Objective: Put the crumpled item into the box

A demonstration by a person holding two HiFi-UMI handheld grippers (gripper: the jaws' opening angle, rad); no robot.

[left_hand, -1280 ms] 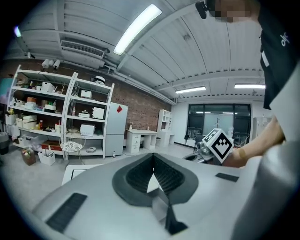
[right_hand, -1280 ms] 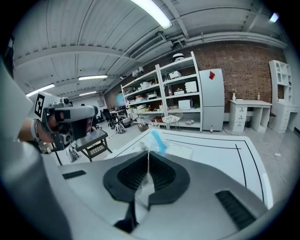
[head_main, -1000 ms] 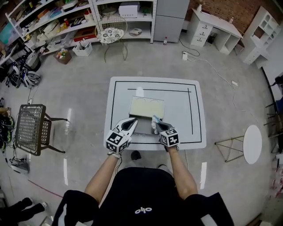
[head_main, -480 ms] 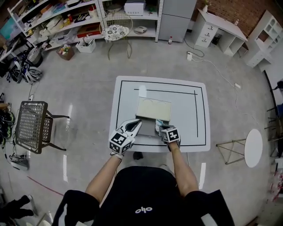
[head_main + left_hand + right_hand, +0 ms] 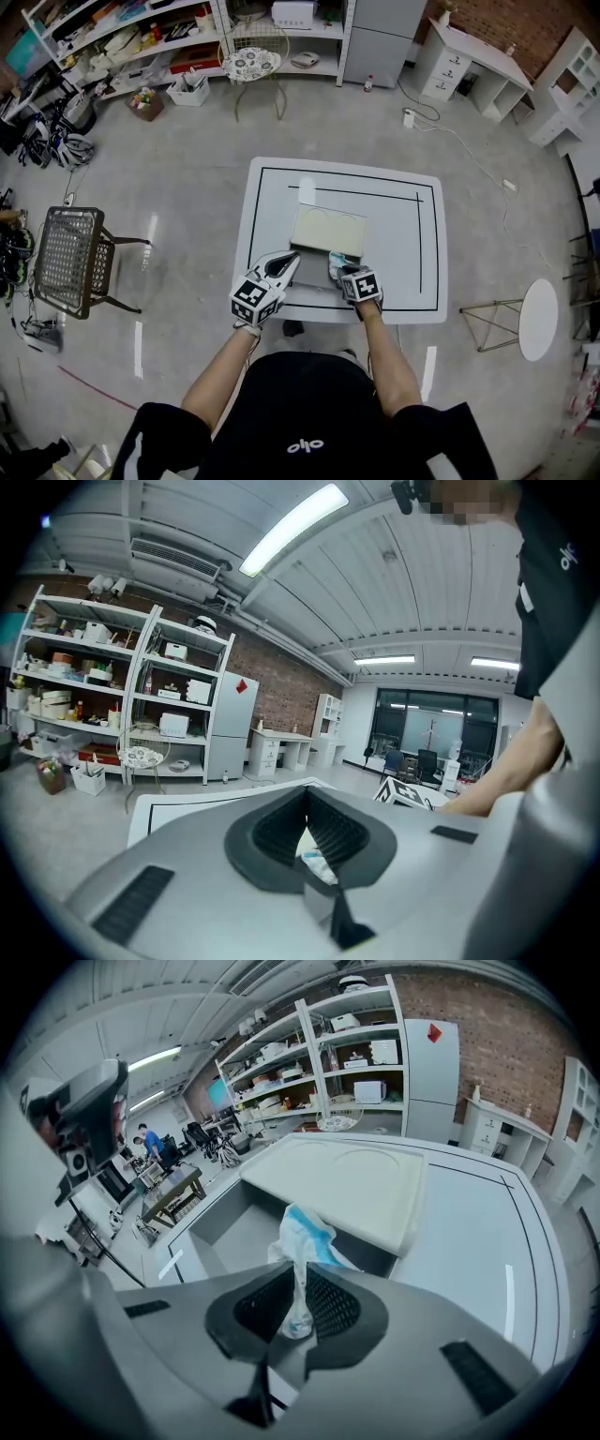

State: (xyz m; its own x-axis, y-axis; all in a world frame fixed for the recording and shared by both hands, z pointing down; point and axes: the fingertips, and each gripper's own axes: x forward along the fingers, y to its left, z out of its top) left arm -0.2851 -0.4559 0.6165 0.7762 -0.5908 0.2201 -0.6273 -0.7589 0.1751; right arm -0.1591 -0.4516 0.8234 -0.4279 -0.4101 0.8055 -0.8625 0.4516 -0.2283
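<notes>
On the white table [image 5: 412,272], an open grey box [image 5: 305,292] lies along the front edge, its cream lid [image 5: 328,232] folded flat behind it. My right gripper [image 5: 345,274] is shut on the crumpled white and blue item [image 5: 335,264]. In the right gripper view the item [image 5: 302,1237] sticks up from between the jaws of the gripper [image 5: 298,1283], just over the box's near right corner [image 5: 239,1227], beside the lid [image 5: 347,1185]. My left gripper [image 5: 286,265] hovers at the box's left end, shut and empty. The left gripper view shows its jaws [image 5: 305,794] closed.
A wire chair [image 5: 66,262] stands on the floor to the left. At the right are a round white side table [image 5: 537,319] and a metal frame stand [image 5: 487,323]. Shelving [image 5: 141,47] lines the far wall. A black line [image 5: 420,234] borders the tabletop.
The head view has shifted a little. The right gripper has edged toward the box with the crumpled item still in it. The left gripper has barely moved.
</notes>
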